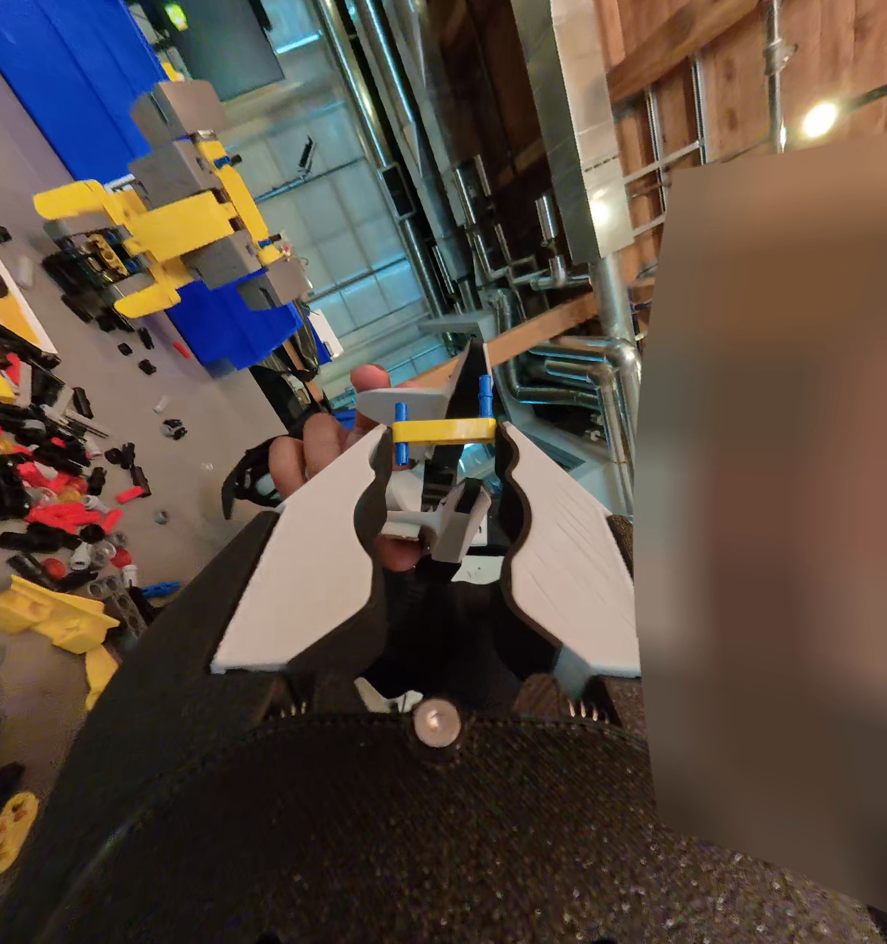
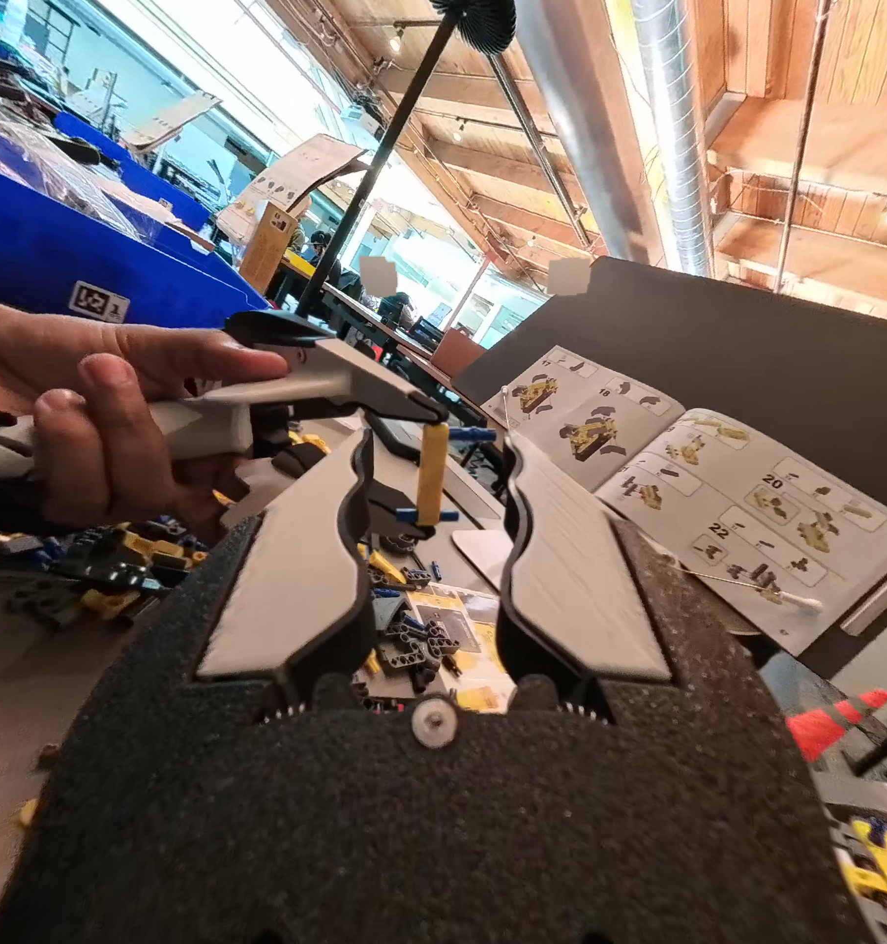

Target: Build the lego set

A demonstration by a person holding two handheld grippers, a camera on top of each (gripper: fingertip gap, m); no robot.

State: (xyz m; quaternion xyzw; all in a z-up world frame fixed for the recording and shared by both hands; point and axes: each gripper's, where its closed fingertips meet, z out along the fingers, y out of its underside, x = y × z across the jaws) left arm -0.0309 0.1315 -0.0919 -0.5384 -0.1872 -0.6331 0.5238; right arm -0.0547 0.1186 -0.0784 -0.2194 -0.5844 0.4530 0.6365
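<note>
**Bright windows, soft edges**

From my left wrist, a ceiling lamp (image 1: 819, 120) glares at upper right, and the loose bricks (image 1: 33, 490) at the left edge smear. From my right wrist, windows (image 2: 421, 265) at centre blow out white; the hand (image 2: 104, 424) at left blurs. Both views bow at the rims, and my tongs' bases are dim.

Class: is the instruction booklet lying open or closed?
Open: the instruction booklet shows two facing pages of numbered build steps, spread against a dark stand.
</note>
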